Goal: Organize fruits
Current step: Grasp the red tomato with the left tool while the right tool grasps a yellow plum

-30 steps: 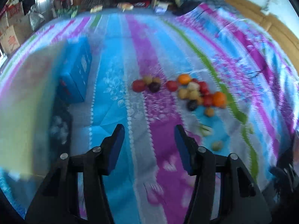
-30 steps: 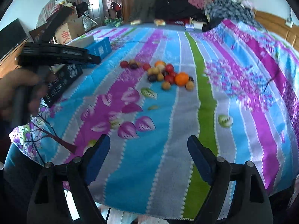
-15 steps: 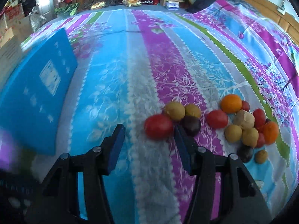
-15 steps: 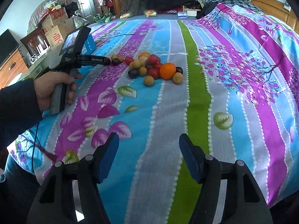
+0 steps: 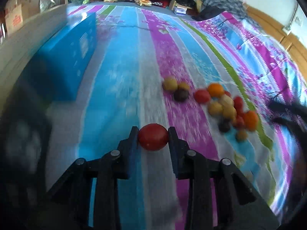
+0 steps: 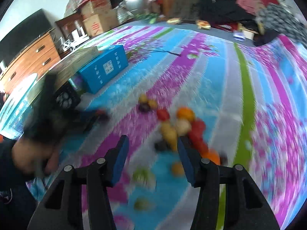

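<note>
One smooth, round red fruit [image 5: 153, 139] sits clamped in the left gripper [image 5: 153, 134], whose jaws have just been closing, above the striped bedspread [image 5: 119, 76]. The right gripper [image 6: 152, 153], jaws apart and just closing on nothing, hangs over the heap of red, yellow and orange fruits [image 6: 178, 126].

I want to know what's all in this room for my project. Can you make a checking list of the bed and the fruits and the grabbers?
Surface: striped floral bedspread, blue, purple, grey, green.
Job's things: red fruit between the left gripper's pads; fruit pile of orange, yellow, red and dark pieces.
Clutter: blue box; dark box beside it.
Grippers: left gripper has just closed on the red fruit; right gripper has been closing, nothing between its pads.
Cables: nothing seen.
Surroundings: clothes heap, cardboard boxes, wooden dresser.
</note>
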A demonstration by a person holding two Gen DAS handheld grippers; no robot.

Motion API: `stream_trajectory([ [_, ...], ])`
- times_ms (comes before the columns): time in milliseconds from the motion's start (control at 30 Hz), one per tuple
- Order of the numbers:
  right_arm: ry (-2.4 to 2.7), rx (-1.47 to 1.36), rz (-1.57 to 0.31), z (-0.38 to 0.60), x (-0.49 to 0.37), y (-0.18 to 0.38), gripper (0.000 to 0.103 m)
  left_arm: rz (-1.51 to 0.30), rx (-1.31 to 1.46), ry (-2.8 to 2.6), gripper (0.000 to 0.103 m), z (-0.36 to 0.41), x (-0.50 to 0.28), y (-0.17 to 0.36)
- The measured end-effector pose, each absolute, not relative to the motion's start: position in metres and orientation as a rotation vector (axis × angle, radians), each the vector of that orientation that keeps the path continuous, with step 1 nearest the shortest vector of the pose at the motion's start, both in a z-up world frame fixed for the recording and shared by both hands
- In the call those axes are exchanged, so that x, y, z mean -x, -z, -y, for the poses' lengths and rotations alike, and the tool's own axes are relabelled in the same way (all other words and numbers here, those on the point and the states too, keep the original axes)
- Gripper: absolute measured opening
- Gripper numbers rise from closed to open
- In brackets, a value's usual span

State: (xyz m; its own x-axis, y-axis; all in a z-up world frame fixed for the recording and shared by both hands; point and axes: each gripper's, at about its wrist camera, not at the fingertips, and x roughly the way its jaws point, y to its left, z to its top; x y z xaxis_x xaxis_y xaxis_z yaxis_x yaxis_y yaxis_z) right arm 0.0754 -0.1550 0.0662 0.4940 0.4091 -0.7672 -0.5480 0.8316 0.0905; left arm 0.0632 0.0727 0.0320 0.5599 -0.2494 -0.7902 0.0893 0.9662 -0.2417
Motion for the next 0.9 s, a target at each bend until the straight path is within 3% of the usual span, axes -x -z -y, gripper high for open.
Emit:
stream_trajectory([
  [100,-0.641,0.209,-0.938,0.127,-0.122,-0.054,0.038,-0.977,0.210,0.219,0.031,-0.075,-0.045,-0.026],
  [700,-0.661,0.465,-1.022,0.031,-0.192,0.011,0.038,-0.971,0.278,0.293,0.032,-0.073,-0.053,-0.015],
  [800,-0.669,0.549,-1.017,0.023,-0.187,0.014,0.027,-0.970,0.283,0.288,0.032,-0.075,-0.052,-0.015],
  [900,-0.661,0.563,-1.004,0.025,-0.184,0.010,0.027,-0.971,0.288,0.285,0.032,-0.077,-0.048,-0.015],
])
